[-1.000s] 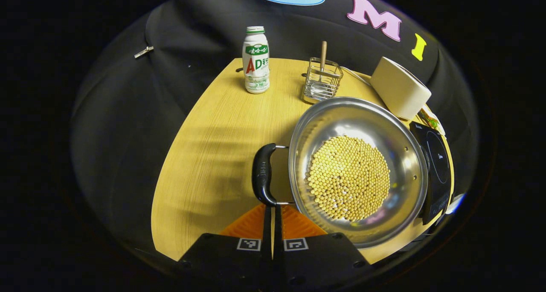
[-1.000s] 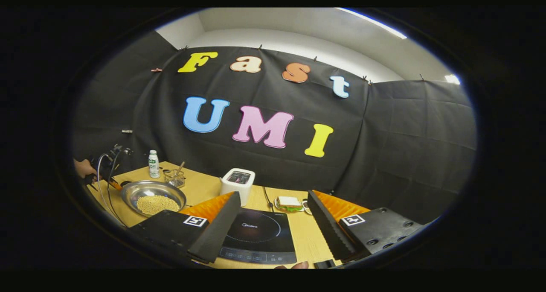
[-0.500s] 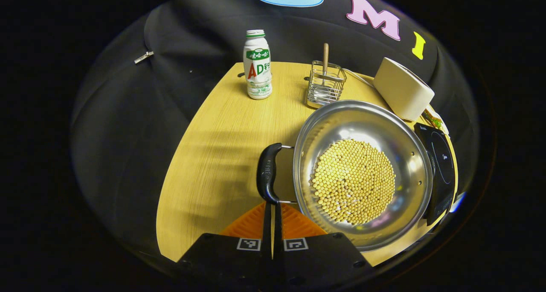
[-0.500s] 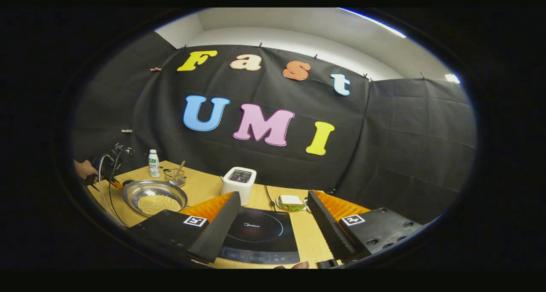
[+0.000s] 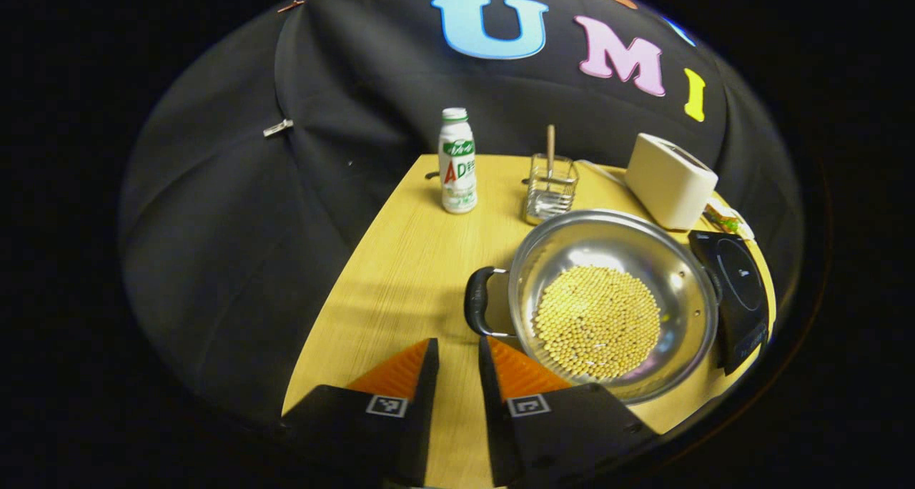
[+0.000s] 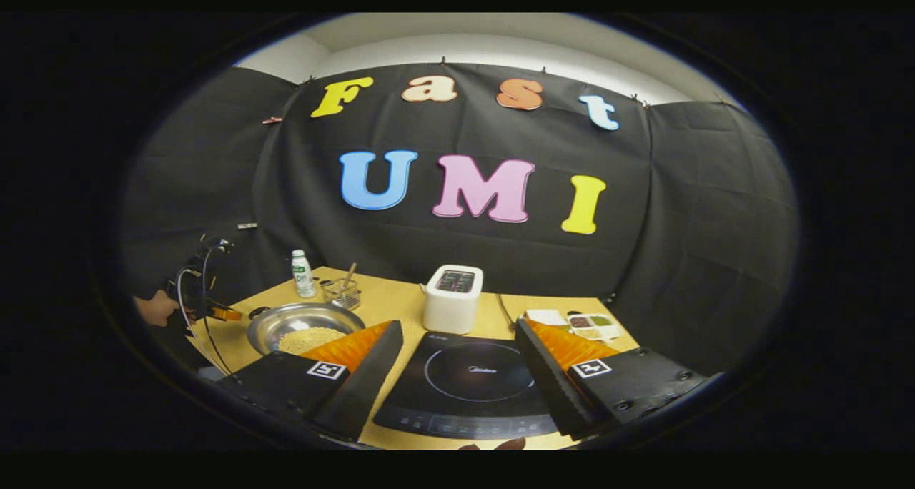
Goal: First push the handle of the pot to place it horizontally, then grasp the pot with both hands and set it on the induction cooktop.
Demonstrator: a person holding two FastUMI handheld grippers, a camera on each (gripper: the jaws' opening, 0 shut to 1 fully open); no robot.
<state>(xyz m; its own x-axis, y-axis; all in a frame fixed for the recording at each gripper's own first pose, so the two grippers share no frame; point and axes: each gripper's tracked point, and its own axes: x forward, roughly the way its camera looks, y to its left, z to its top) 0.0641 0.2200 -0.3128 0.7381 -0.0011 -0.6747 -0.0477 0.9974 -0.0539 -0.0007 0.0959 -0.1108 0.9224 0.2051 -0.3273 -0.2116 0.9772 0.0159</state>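
Just ahead-right of left gripper [image 5: 457, 349], parted, empty: pot [image 5: 615, 303]; right gripper [image 6: 457, 342] spread wide.

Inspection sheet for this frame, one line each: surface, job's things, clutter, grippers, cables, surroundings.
Surface: wooden table, bare on its near left part.
Job's things: steel pot holding yellow beans, black handle pointing toward the left gripper; induction cooktop beside the pot, nothing on it.
Clutter: drink bottle, wire basket holding a wooden stick, white toaster, food tray.
Grippers: left gripper open, just short of the handle, not touching; right gripper open above the cooktop.
Cables: cord running back behind the toaster.
Surroundings: black cloth wall.
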